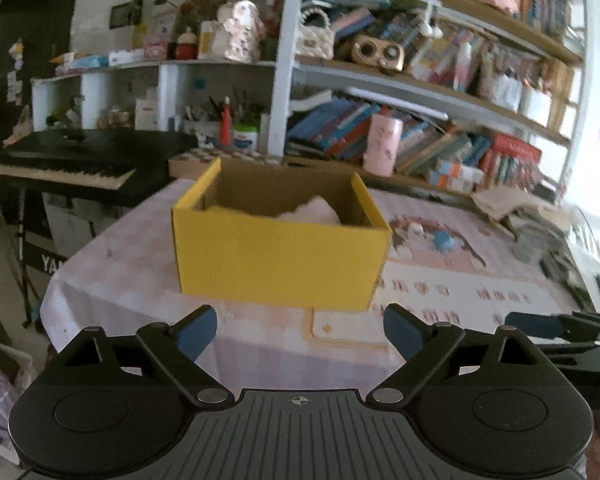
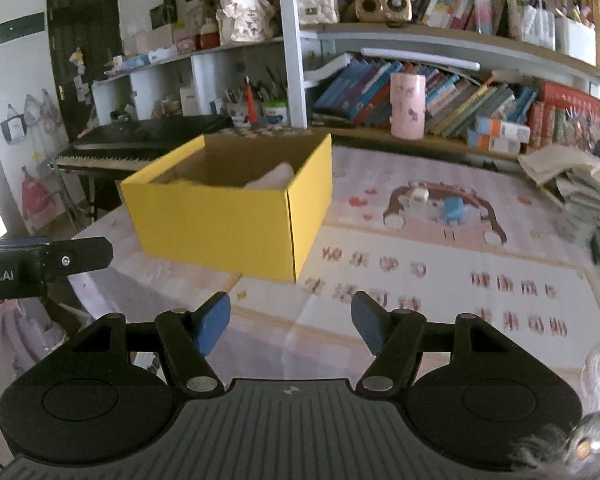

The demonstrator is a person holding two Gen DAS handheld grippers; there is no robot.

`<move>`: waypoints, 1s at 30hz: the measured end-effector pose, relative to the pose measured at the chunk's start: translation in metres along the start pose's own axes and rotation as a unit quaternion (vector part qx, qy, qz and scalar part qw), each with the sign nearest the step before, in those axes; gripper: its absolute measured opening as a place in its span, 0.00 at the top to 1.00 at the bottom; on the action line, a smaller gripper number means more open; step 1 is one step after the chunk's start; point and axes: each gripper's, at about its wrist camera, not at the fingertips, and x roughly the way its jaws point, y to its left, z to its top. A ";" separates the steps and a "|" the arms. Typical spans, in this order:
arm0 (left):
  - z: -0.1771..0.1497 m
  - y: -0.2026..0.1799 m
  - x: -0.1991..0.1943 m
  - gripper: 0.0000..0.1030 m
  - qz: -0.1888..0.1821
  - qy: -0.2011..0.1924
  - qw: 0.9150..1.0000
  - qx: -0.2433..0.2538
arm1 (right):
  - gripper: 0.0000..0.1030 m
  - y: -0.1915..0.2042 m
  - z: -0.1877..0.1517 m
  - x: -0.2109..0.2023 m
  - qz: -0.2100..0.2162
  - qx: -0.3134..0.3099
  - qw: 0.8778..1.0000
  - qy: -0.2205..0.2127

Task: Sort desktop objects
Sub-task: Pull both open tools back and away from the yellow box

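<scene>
Currently both tools empty: left tool (image 1: pixel 300 334) spread wide, right tool (image 2: pixel 290 322) parted. Blue toy (image 2: pixel 454 209) right of yellow box (image 2: pixel 228 216) on surface (image 2: pixel 420 312); probably light, rigid; pinch its sides.

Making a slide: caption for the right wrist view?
Open, empty right claw faces a yellow box and a small blue toy on the patterned tablecloth.

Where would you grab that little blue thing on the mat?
Probably across the small blue object, jaws astride its narrow sides, coming from above and the near side. It stands clear on the mat, a small white object close to its left.
</scene>
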 end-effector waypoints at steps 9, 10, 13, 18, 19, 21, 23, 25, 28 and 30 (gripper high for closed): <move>-0.024 -0.007 -0.010 0.09 -0.016 0.027 0.999 0.020 | 0.37 0.013 -0.025 -0.014 -0.010 0.004 1.000 0.016; -0.026 -0.007 -0.011 0.09 -0.018 0.030 0.999 0.019 | 0.37 0.015 -0.026 -0.015 -0.011 0.003 1.000 0.017; -0.031 -0.007 -0.013 0.09 -0.024 0.033 0.999 0.018 | 0.35 0.018 -0.029 -0.017 -0.014 -0.001 1.000 0.022; -0.037 -0.007 -0.011 0.09 -0.032 0.043 0.998 0.017 | 0.35 0.021 -0.030 -0.018 -0.020 -0.007 0.999 0.027; -0.037 -0.007 -0.010 0.09 -0.033 0.044 0.998 0.017 | 0.34 0.021 -0.030 -0.017 -0.022 -0.007 0.999 0.028; -0.036 -0.008 -0.009 0.09 -0.034 0.044 0.998 0.019 | 0.34 0.020 -0.030 -0.016 -0.025 -0.005 0.999 0.030; -0.035 -0.009 -0.008 0.09 -0.035 0.045 0.998 0.021 | 0.34 0.020 -0.030 -0.015 -0.028 -0.004 0.999 0.031; -0.036 -0.010 -0.006 0.09 -0.036 0.048 0.998 0.022 | 0.33 0.019 -0.031 -0.015 -0.031 -0.004 0.999 0.032; -0.035 -0.013 0.000 0.09 -0.039 0.053 0.998 0.022 | 0.32 0.017 -0.032 -0.014 -0.036 -0.004 0.999 0.035; -0.035 -0.015 0.003 0.09 -0.044 0.056 0.997 0.023 | 0.32 0.013 -0.032 -0.014 -0.040 -0.003 0.998 0.038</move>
